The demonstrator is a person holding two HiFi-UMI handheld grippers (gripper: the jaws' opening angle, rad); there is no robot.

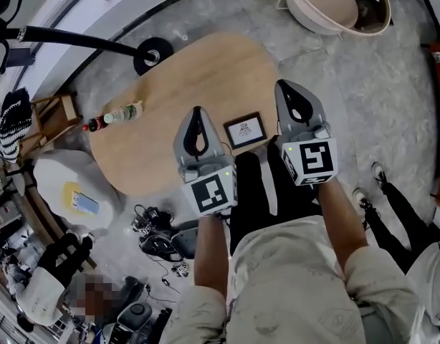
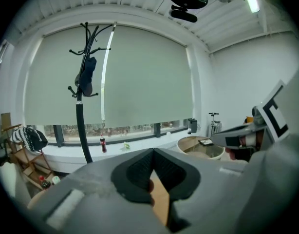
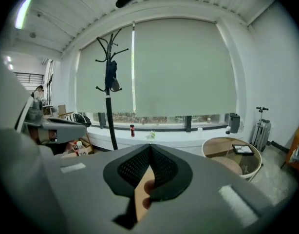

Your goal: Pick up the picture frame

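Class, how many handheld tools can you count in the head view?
2. The left tool hangs left of the picture frame on the wooden table; the right tool hangs right of it. None seem hidden.

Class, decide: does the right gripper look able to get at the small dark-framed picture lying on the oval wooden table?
Probably yes: the small dark picture frame lies just beside the right gripper with nothing between them, though its shut jaws must open first.
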